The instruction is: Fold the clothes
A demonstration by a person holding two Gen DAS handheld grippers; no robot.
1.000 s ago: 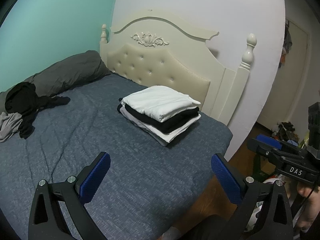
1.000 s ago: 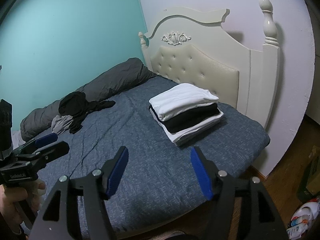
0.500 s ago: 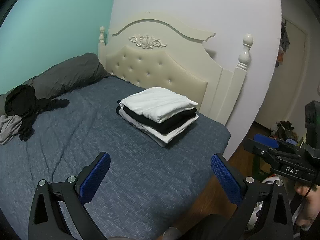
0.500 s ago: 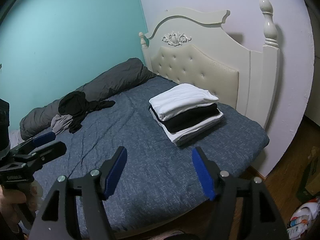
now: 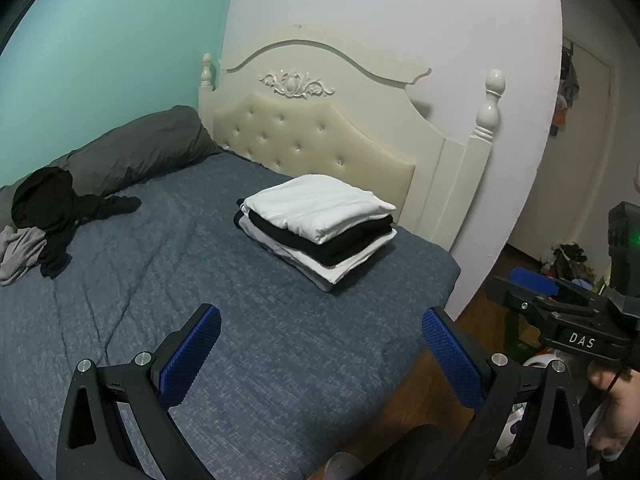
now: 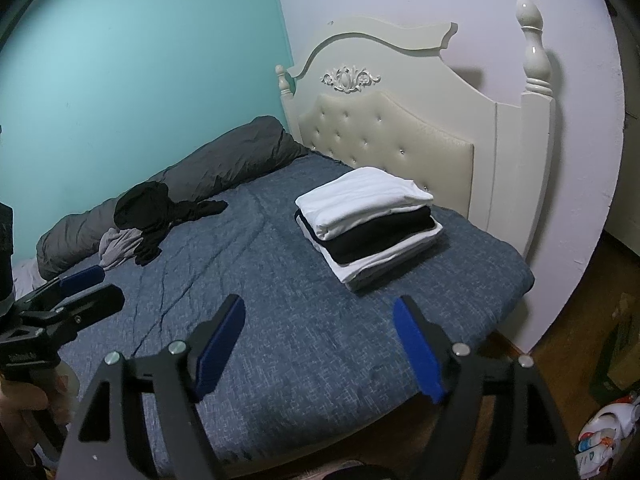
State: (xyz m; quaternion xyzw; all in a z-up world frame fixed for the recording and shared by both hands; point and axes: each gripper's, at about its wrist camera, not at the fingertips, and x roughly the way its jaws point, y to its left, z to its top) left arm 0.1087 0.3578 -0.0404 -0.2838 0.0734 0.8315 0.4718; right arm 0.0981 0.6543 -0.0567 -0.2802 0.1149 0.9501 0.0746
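Note:
A neat stack of folded clothes (image 5: pixel 320 224) (image 6: pixel 368 220), white over black over white, lies on the blue bedspread (image 5: pixel 180 280) (image 6: pixel 280 300) near the headboard. A crumpled black garment (image 5: pixel 48 208) (image 6: pixel 156 208) and a grey one (image 5: pixel 20 248) (image 6: pixel 120 248) lie loose at the bed's far side. My left gripper (image 5: pixel 320 344) hangs open above the bed's near edge, nothing between its blue pads. My right gripper (image 6: pixel 320 344) is also over the near edge; its jaws are opening, with nothing between them. Each gripper also shows in the other's view: the right gripper (image 5: pixel 532 284), the left gripper (image 6: pixel 80 280).
A long dark grey bolster (image 5: pixel 132 152) (image 6: pixel 208 168) lies along the teal wall. The cream headboard (image 5: pixel 320 120) (image 6: pixel 400 120) stands behind the stack. Wooden floor with clutter (image 5: pixel 568 256) and bottles (image 6: pixel 600 440) lies right of the bed.
The right gripper's jaws have spread wider. The left wrist view has shifted a little, the stack now sitting slightly lower and left in it. The clothes have not moved.

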